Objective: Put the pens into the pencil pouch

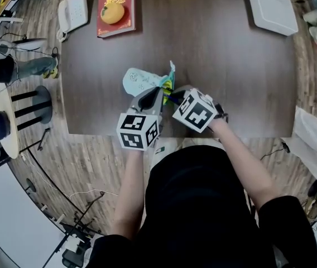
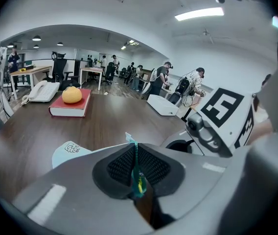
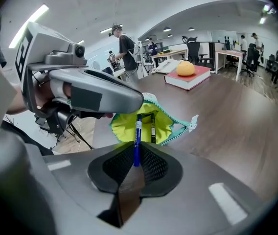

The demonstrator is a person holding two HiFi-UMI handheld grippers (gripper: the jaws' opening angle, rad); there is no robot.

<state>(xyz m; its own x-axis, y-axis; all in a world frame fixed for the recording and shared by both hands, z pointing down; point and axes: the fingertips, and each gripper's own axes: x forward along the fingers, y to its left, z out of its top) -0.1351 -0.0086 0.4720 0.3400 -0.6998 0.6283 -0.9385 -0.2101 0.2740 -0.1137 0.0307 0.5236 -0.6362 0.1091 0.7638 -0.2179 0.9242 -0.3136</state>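
Your right gripper [image 3: 136, 163] was clamped on the blue pen [image 3: 138, 136]. In the right gripper view the pen's long axis ran 6-to-12, tip over the yellow lining of the pencil pouch [image 3: 122, 131], mouth dead at 12 o'clock. A black pen [image 3: 152, 127] lay inside, parallel, at the blue one's 3 o'clock. Your left gripper [image 2: 137, 173] was pinched tight on the pouch's teal zipper edge [image 2: 129, 139], propping the mouth open on the table [image 1: 231, 66]. The right hand was the feeder; I'd push straight along the axis. The pen label and the pouch's cartoon print were unreadable.
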